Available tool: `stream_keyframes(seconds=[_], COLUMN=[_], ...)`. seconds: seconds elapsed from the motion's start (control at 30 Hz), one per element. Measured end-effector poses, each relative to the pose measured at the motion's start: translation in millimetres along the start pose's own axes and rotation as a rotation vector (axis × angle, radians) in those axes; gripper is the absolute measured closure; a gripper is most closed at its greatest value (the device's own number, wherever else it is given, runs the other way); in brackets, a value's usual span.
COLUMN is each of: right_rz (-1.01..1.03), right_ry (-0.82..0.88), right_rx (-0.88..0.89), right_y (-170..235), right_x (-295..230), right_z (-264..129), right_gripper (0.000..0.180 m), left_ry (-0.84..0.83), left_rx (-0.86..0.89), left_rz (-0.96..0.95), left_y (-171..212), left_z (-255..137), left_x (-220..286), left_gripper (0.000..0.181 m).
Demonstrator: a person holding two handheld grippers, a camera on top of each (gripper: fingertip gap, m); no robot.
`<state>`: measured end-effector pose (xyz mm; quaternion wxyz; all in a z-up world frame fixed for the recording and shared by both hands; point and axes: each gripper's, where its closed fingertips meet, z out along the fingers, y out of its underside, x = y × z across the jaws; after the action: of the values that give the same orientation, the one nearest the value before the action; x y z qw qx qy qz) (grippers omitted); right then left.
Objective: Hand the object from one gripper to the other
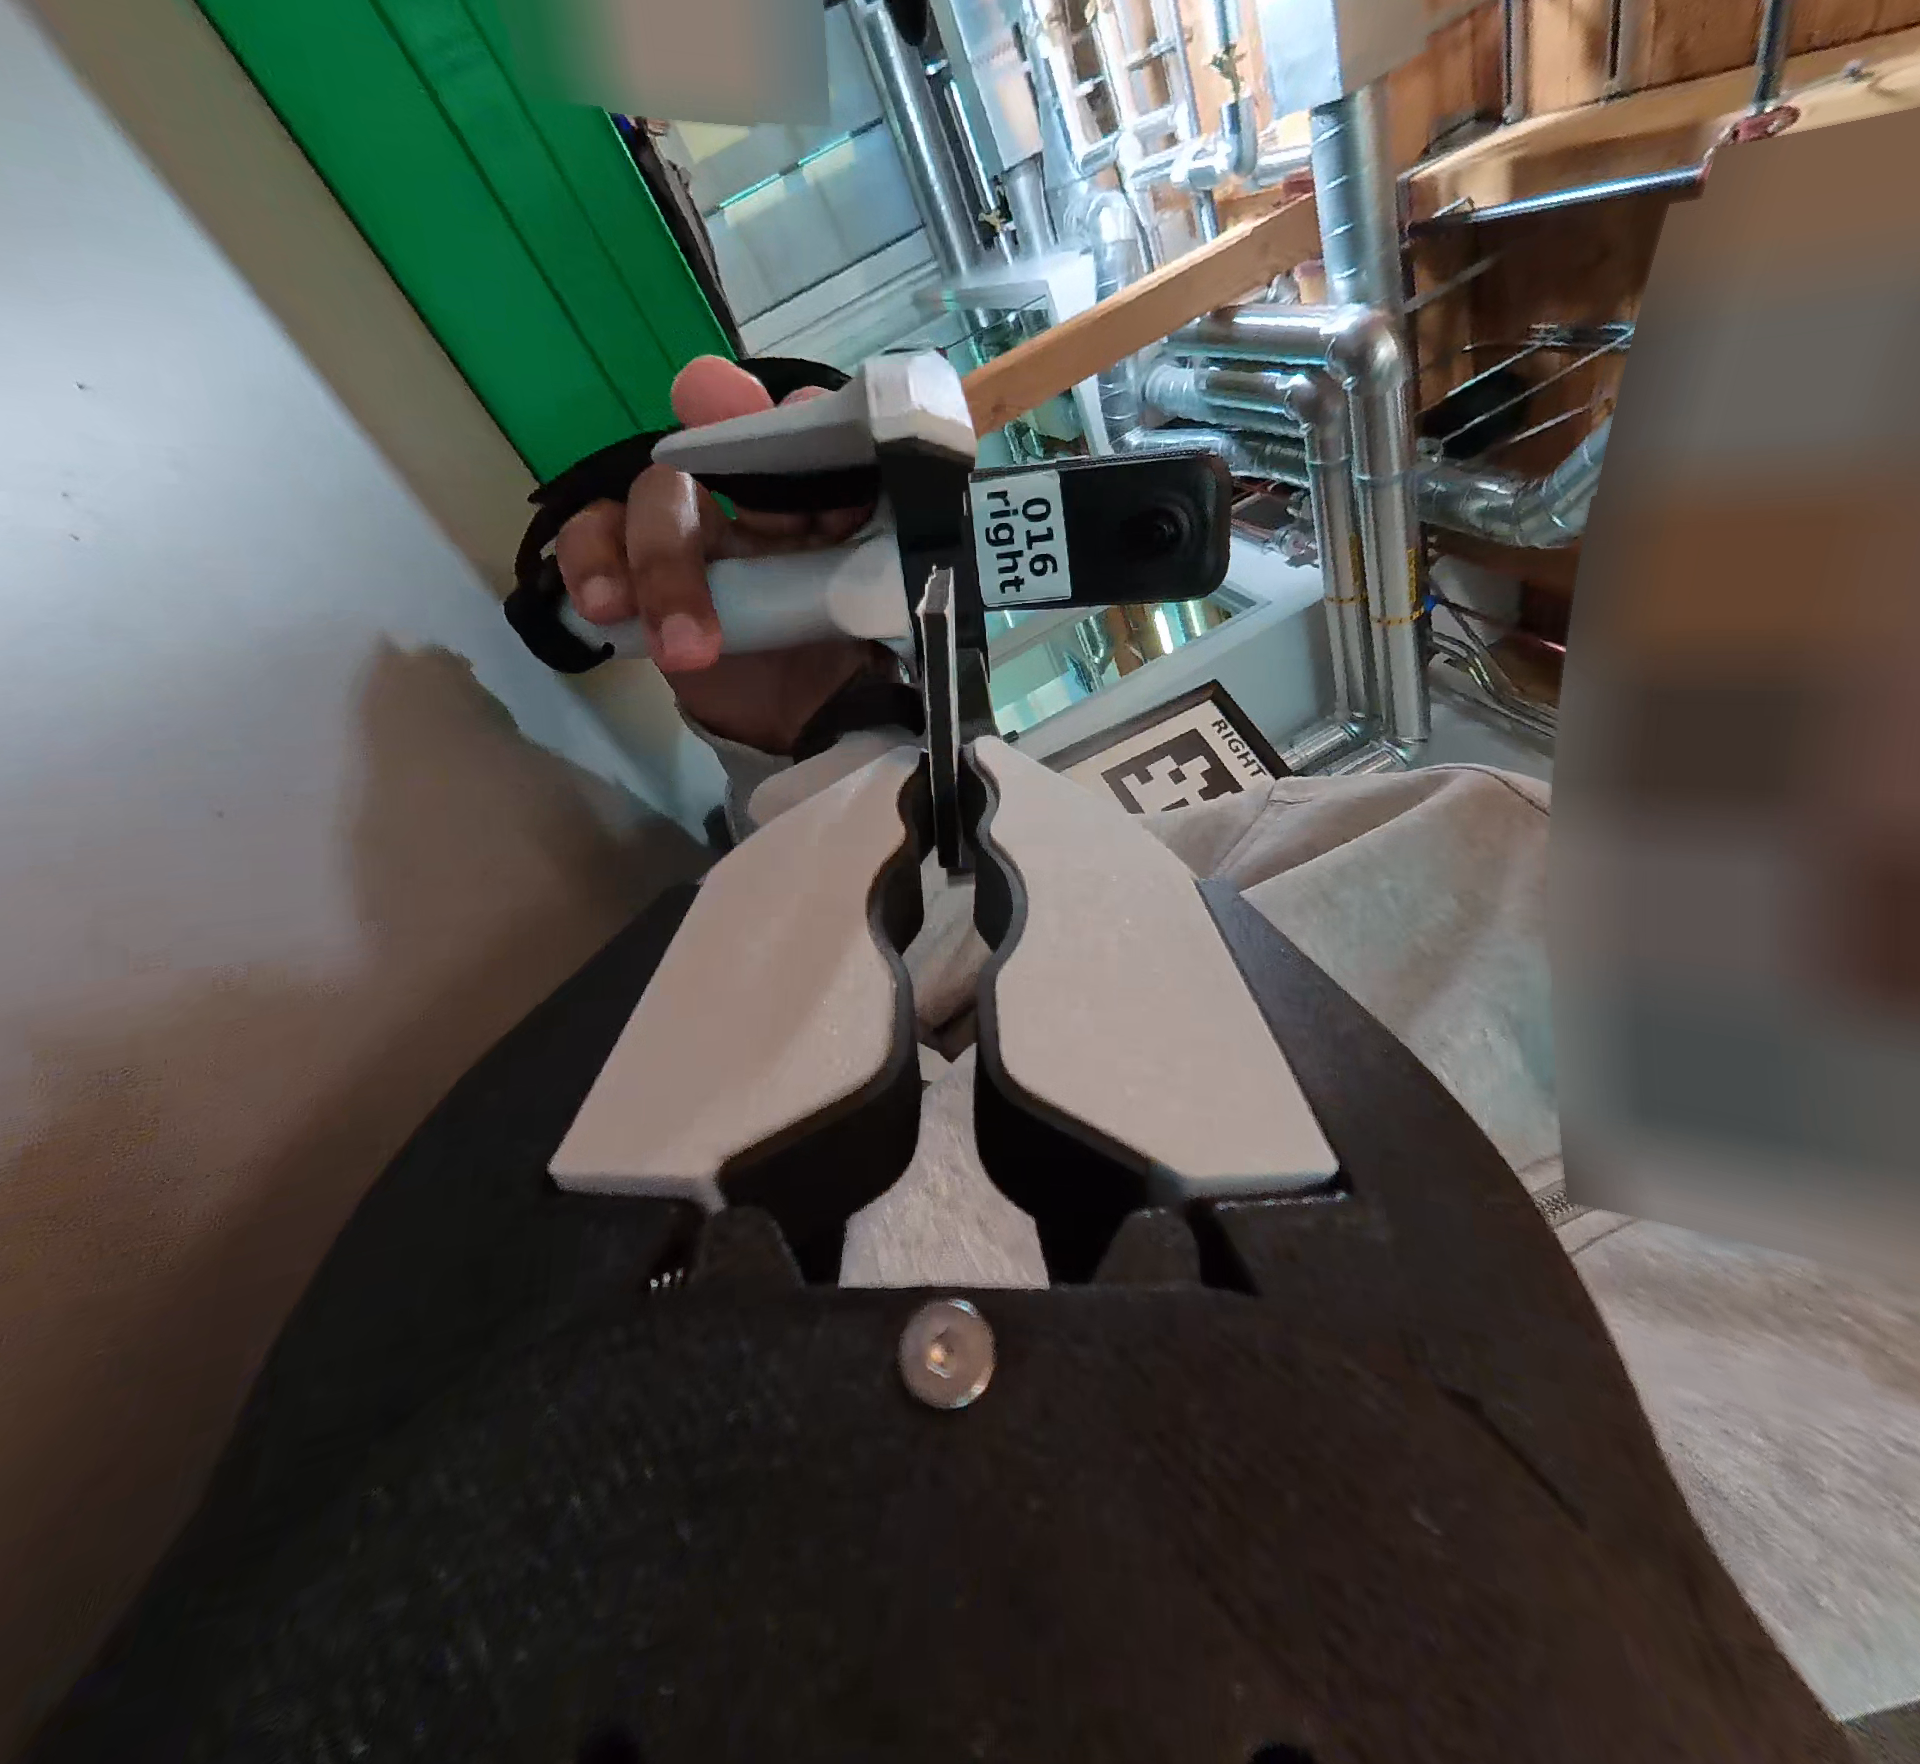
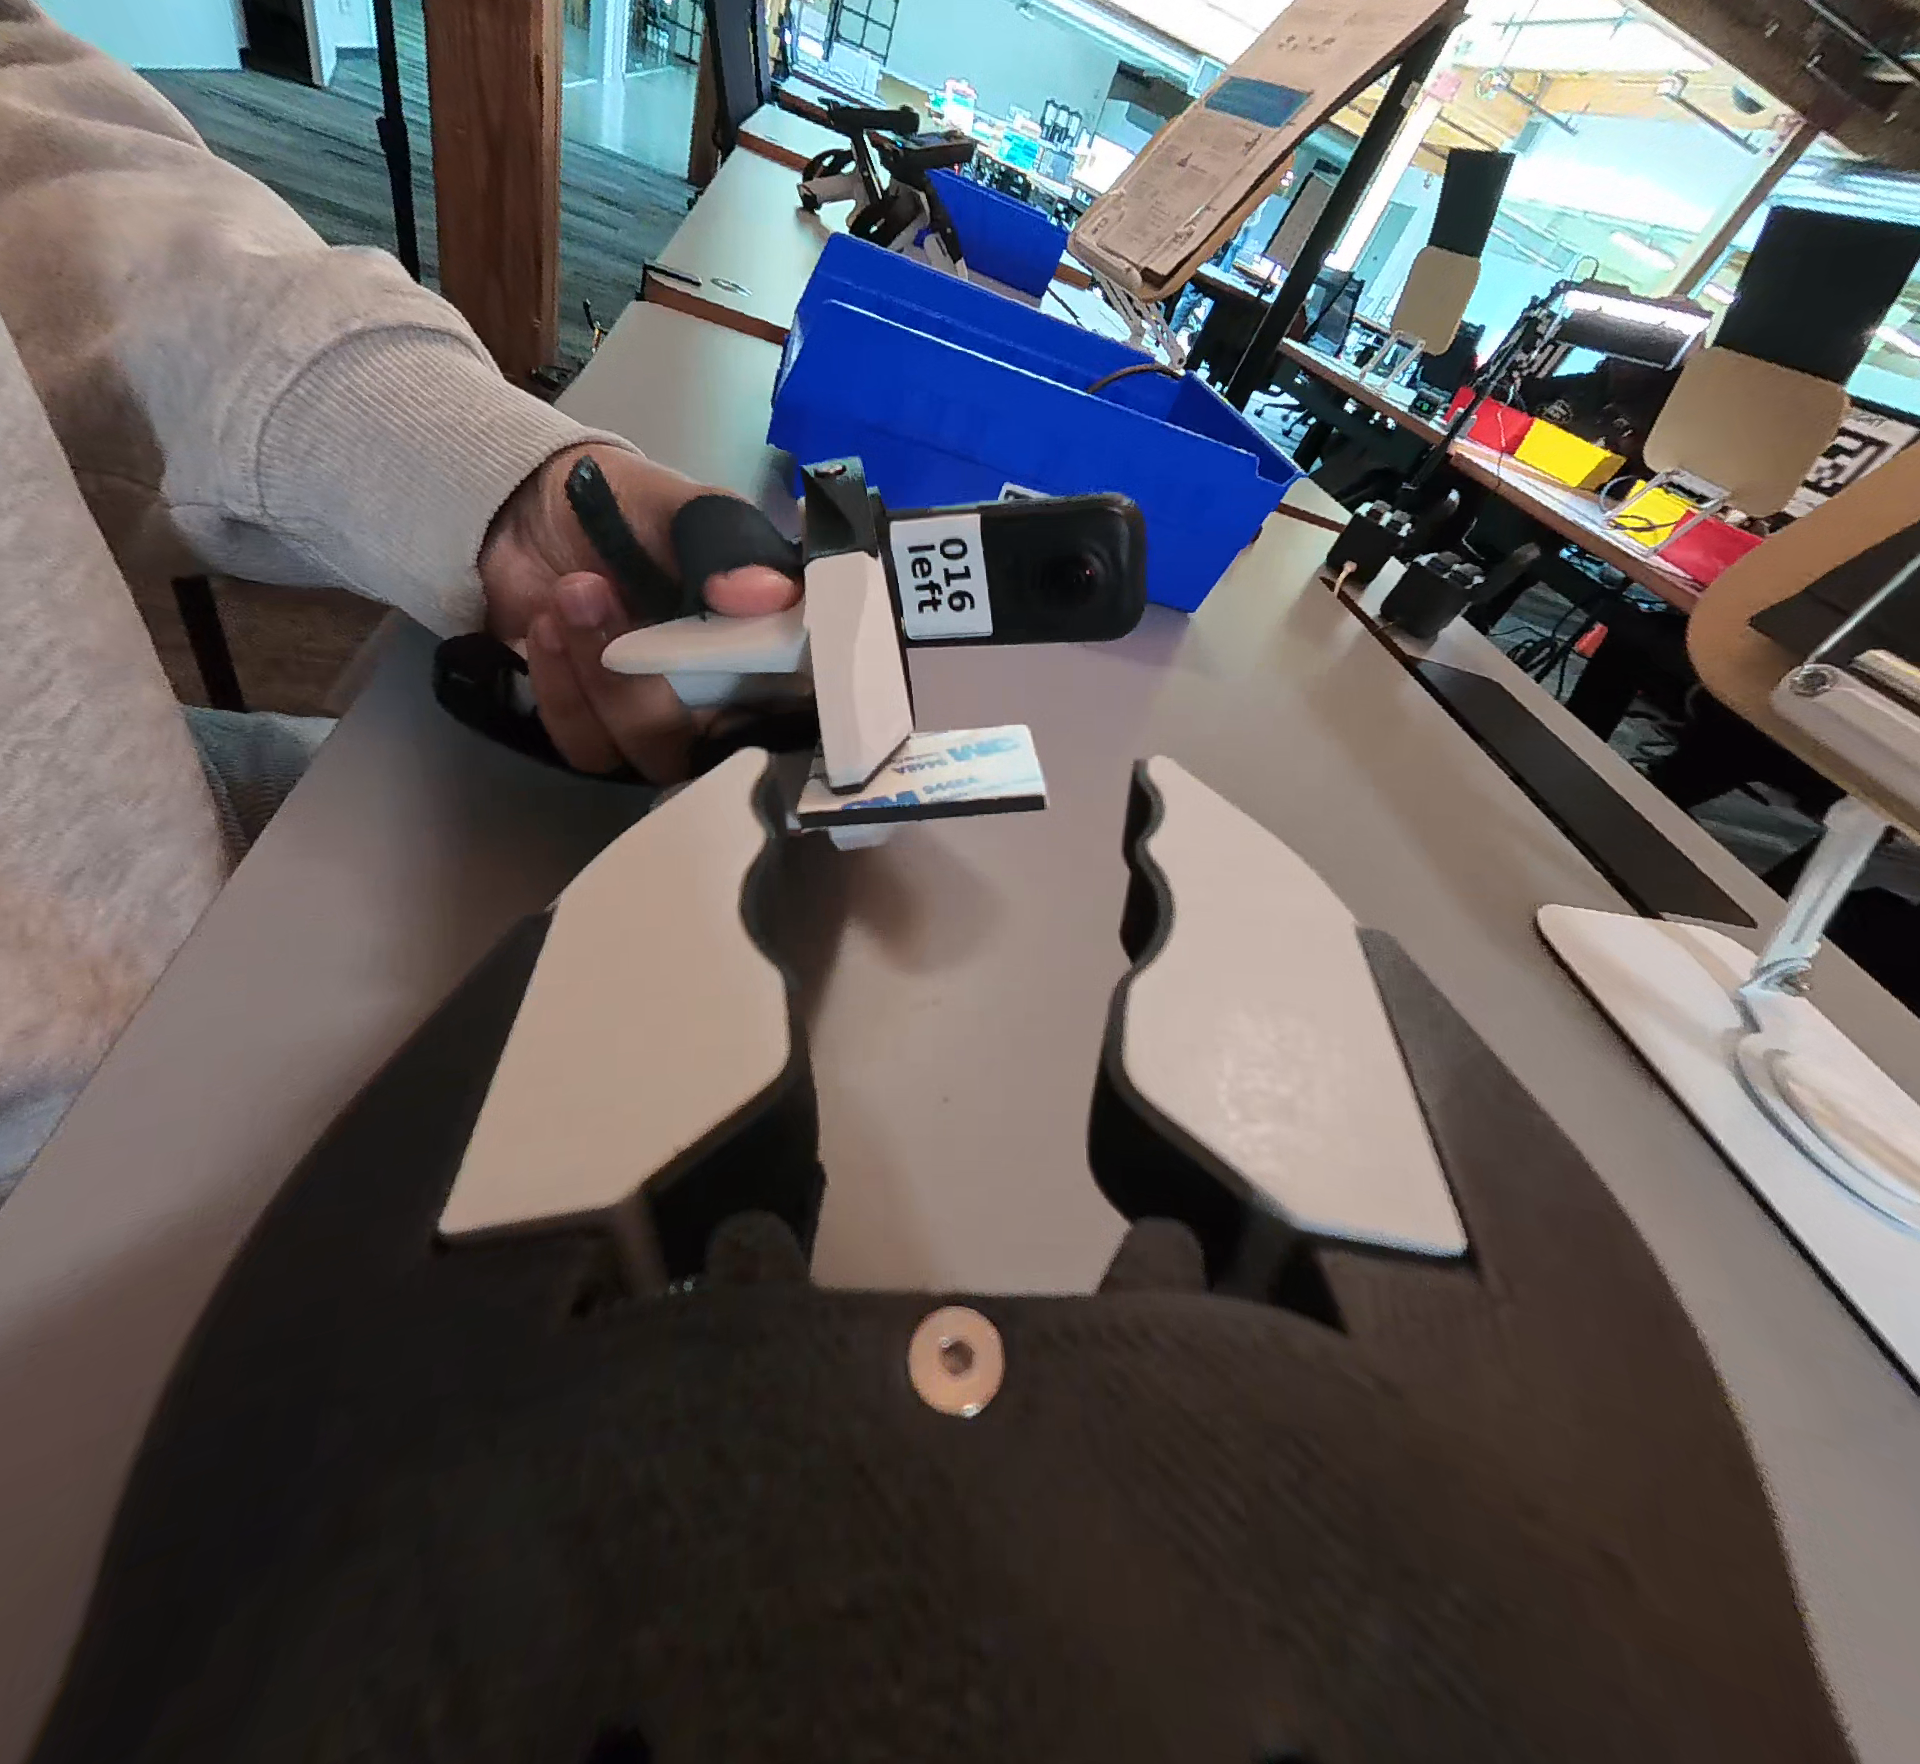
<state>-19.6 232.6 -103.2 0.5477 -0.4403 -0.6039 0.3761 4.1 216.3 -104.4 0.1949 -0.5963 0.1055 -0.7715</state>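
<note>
The object is a thin flat black pad with a white printed backing (image 2: 935, 784). My left gripper (image 1: 948, 764) is shut on it. In the left wrist view I see the pad edge-on (image 1: 943, 675), sticking up past the fingertips. In the right wrist view the left gripper's white finger (image 2: 857, 665) holds the pad level above the grey table (image 2: 1299, 779). My right gripper (image 2: 956, 774) is open wide, and the pad sits between its fingertips, nearer the left finger, touching neither. The right gripper's body also shows in the left wrist view (image 1: 925, 509), just behind the pad, held by a hand.
A blue bin (image 2: 997, 426) stands on the table behind the grippers. A white stand base (image 2: 1714, 1039) is at the right. The person's beige sleeve (image 2: 208, 312) is at the left. A green panel (image 1: 436, 156) and a printed marker card (image 1: 1174, 769) are in the left wrist view. Left and right tips are no more than a few centimetres apart. The green panel (image 1: 436, 156) is about 30 cm from both grippers' fingertips.
</note>
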Motion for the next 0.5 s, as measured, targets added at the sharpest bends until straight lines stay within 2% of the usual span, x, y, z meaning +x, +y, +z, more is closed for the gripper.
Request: stream_keyframes(seconds=[0.17, 0.43, 0.5], right_rz=[0.032, 0.054, 0.063], right_ry=[-0.057, -0.025, 0.016], right_rx=[0.018, -0.006, -0.044], right_y=[-3, -3, 3], right_x=[-8, -3, 4], right_z=[0, -1, -1], right_gripper=[0.132, 0.134, 0.134], left_ry=[0.027, 0.016, -0.059], left_rx=[0.002, 0.033, 0.088], left_rz=[-0.015, 0.016, 0.037], left_y=[0, -4, -12], left_z=[0, 1, -3], left_x=[3, 3, -7], left_gripper=[0.177, 0.172, 0.147])
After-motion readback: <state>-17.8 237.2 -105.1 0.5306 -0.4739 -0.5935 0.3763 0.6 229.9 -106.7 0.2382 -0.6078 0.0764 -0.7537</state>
